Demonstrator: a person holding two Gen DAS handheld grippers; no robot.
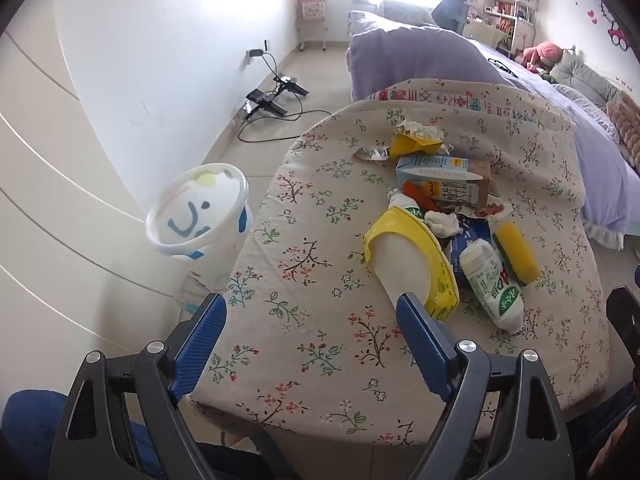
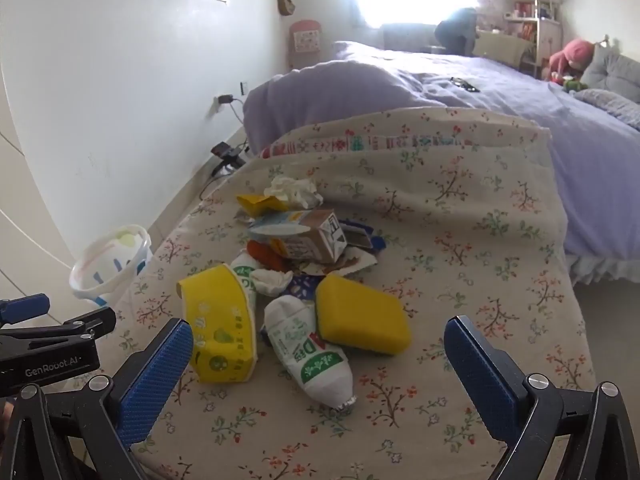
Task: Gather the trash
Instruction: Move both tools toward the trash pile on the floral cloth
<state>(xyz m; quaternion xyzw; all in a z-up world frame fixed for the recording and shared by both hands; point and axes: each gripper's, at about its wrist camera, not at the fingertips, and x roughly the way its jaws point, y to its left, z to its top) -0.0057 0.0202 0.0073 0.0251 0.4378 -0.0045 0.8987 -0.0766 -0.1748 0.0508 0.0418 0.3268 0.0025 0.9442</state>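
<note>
The bin (image 1: 198,212) stands on the floor left of the table (image 1: 304,320). My left gripper (image 1: 310,314) is spread, empty, its right finger just before the yellow cup (image 1: 404,256). My right gripper (image 2: 316,344) gapes too; the bottle (image 2: 308,352) lies between its fingers, long axis pointing toward me.

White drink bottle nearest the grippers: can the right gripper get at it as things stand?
Probably yes. The right gripper is open, and the white drink bottle lies on the cloth straight ahead between its fingers with nothing on top. The yellow sponge and yellow paper cup crowd its sides.
</note>
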